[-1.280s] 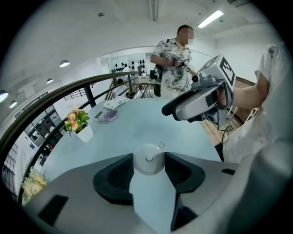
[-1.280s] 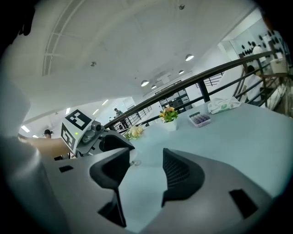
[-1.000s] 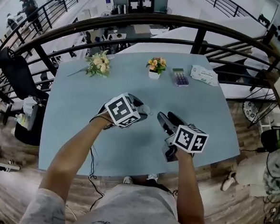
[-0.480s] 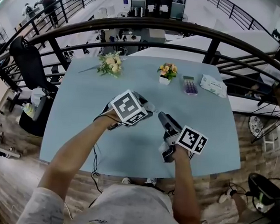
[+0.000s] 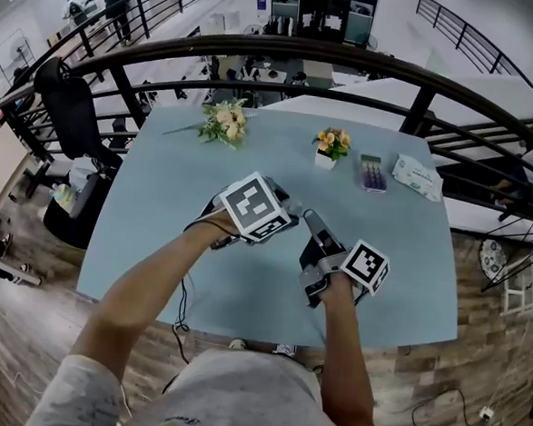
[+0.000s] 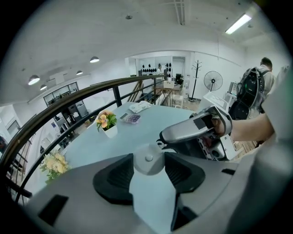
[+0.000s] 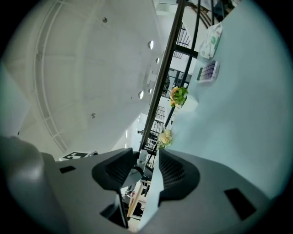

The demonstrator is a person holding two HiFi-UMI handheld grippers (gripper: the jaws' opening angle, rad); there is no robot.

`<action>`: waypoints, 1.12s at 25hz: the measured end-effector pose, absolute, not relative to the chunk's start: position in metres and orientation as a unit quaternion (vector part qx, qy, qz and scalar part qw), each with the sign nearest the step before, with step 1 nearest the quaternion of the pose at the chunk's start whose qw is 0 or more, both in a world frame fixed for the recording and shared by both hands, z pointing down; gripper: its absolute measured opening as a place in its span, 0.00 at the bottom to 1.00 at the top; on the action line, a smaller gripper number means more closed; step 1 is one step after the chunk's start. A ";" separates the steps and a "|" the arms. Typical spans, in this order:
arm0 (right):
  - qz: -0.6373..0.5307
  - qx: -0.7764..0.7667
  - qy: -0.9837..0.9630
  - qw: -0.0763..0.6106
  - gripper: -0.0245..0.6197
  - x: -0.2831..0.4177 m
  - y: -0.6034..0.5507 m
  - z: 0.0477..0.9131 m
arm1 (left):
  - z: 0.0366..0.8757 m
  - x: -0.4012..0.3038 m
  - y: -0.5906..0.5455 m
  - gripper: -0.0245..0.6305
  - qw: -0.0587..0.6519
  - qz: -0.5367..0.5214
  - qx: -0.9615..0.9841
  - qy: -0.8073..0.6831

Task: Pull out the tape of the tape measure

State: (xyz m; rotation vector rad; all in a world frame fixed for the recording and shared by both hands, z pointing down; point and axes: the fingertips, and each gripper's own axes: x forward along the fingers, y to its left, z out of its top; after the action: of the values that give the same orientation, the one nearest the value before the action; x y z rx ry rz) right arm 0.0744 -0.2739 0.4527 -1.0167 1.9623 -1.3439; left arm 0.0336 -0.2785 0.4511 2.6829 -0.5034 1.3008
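We are clamping the round pale-grey plastic tape measure (image 6: 148, 159) between the black pads of our left gripper (image 6: 149, 176), its jaws spread about as wide as the case, over the light blue table (image 5: 167, 210). Our right gripper (image 7: 147, 164) is sitting just beside it, jaws a narrow slit apart (a small grey piece is lying against one pad, not pinched). Farther off, a white pot of orange flowers (image 5: 327, 148) is standing before the dark metal railing (image 5: 350, 57).
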 end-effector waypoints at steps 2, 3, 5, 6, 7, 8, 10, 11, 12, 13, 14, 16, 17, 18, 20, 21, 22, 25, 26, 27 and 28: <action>-0.509 -0.364 0.726 0.285 0.31 0.072 -0.277 0.451 | 0.453 0.033 -0.280 0.36 0.063 0.432 0.884 -0.169; -0.513 -0.358 0.724 0.291 0.29 0.071 -0.277 0.451 | 0.454 0.033 -0.281 0.36 0.065 0.433 0.883 -0.170; -0.520 -0.353 0.719 0.297 0.24 0.072 -0.277 0.452 | 0.455 0.035 -0.280 0.36 0.071 0.433 0.882 -0.173; -0.519 -0.353 0.719 0.296 0.21 0.072 -0.277 0.452 | 0.455 0.036 -0.280 0.36 0.073 0.432 0.882 -0.175; -0.519 -0.352 0.721 0.294 0.19 0.072 -0.278 0.453 | 0.455 0.036 -0.279 0.36 0.074 0.433 0.881 -0.176; -0.519 -0.349 0.723 0.293 0.19 0.071 -0.278 0.454 | 0.456 0.036 -0.279 0.36 0.075 0.433 0.881 -0.178; -0.522 -0.344 0.723 0.293 0.19 0.070 -0.278 0.455 | 0.457 0.036 -0.279 0.36 0.077 0.432 0.880 -0.181; -0.523 -0.344 0.723 0.292 0.13 0.071 -0.279 0.456 | 0.457 0.036 -0.279 0.36 0.079 0.431 0.880 -0.183; -0.523 -0.345 0.723 0.291 0.09 0.072 -0.280 0.456 | 0.457 0.036 -0.280 0.36 0.081 0.430 0.880 -0.185; -0.521 -0.344 0.725 0.290 0.08 0.071 -0.281 0.456 | 0.456 0.035 -0.281 0.36 0.083 0.429 0.880 -0.187; -0.520 -0.341 0.728 0.289 0.08 0.070 -0.282 0.455 | 0.456 0.034 -0.281 0.36 0.084 0.429 0.879 -0.190; -0.522 -0.336 0.730 0.286 0.08 0.068 -0.283 0.455 | 0.457 0.033 -0.282 0.36 0.084 0.431 0.877 -0.196; -0.523 -0.335 0.731 0.284 0.08 0.068 -0.283 0.456 | 0.457 0.033 -0.282 0.36 0.084 0.432 0.876 -0.198; -0.524 -0.335 0.731 0.282 0.08 0.069 -0.283 0.457 | 0.458 0.034 -0.282 0.36 0.084 0.433 0.875 -0.200; -0.523 -0.334 0.733 0.280 0.07 0.072 -0.286 0.458 | 0.459 0.033 -0.285 0.36 0.085 0.434 0.873 -0.204; -0.521 -0.333 0.734 0.280 0.07 0.072 -0.288 0.457 | 0.459 0.033 -0.286 0.36 0.086 0.435 0.872 -0.207; -0.518 -0.332 0.737 0.278 0.07 0.072 -0.289 0.457 | 0.459 0.033 -0.288 0.36 0.087 0.436 0.871 -0.210; -0.516 -0.335 0.743 0.262 0.07 0.073 -0.287 0.459 | 0.462 0.033 -0.287 0.36 0.092 0.436 0.870 -0.212; -0.517 -0.337 0.744 0.257 0.07 0.075 -0.287 0.460 | 0.464 0.034 -0.287 0.36 0.093 0.436 0.870 -0.213; -0.517 -0.338 0.745 0.253 0.07 0.076 -0.287 0.461 | 0.465 0.035 -0.287 0.36 0.093 0.436 0.869 -0.214; -0.517 -0.338 0.745 0.251 0.07 0.078 -0.288 0.462 | 0.465 0.037 -0.288 0.36 0.091 0.437 0.869 -0.215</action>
State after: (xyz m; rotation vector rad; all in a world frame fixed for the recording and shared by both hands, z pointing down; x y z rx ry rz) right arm 0.0780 -0.2880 0.4619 -0.9194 2.0284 -1.4082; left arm 0.0365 -0.2883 0.4653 2.5813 -0.6385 1.2984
